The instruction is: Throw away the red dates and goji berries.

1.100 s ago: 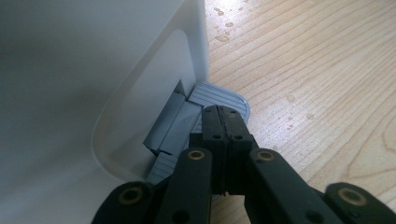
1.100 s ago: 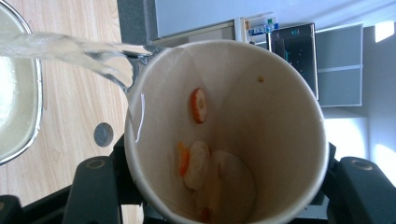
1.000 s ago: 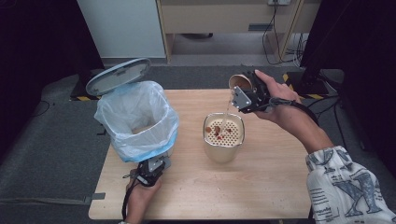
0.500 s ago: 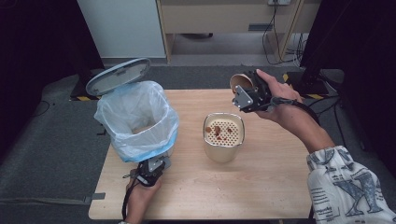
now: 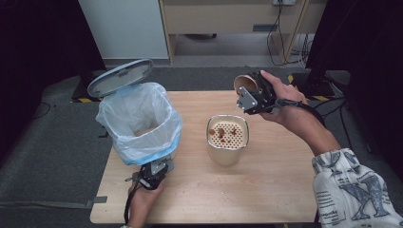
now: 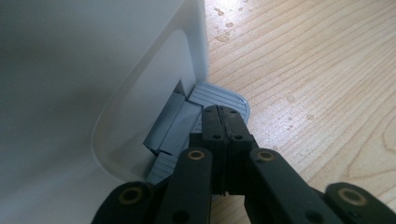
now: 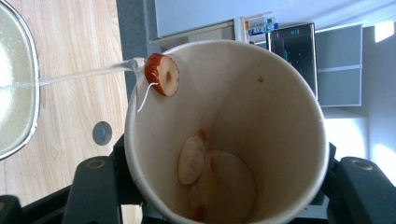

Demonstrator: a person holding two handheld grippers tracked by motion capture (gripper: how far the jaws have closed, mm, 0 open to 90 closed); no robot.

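Note:
A white pedal bin (image 5: 140,121) lined with a pale blue bag stands at the table's left, its grey lid (image 5: 121,77) up. My left gripper (image 5: 154,170) is shut, and its closed tips (image 6: 223,112) rest on the bin's grey pedal (image 6: 233,99). My right gripper (image 5: 254,95) is shut on a paper cup (image 5: 246,84), which it holds tipped sideways above the table. A thin stream of liquid (image 7: 84,73) runs from the cup's rim (image 7: 261,51) into a cream container (image 5: 228,137) with a perforated strainer top. A red fruit slice (image 7: 162,74) clings to the rim. Pale slices (image 7: 210,172) lie in the cup's bottom.
Reddish bits sit on the strainer (image 5: 227,133). Water drops dot the wooden table (image 6: 303,70) beside the bin. Bare tabletop (image 5: 247,190) lies in front of the container. Black stands and cables are on the floor at the back right.

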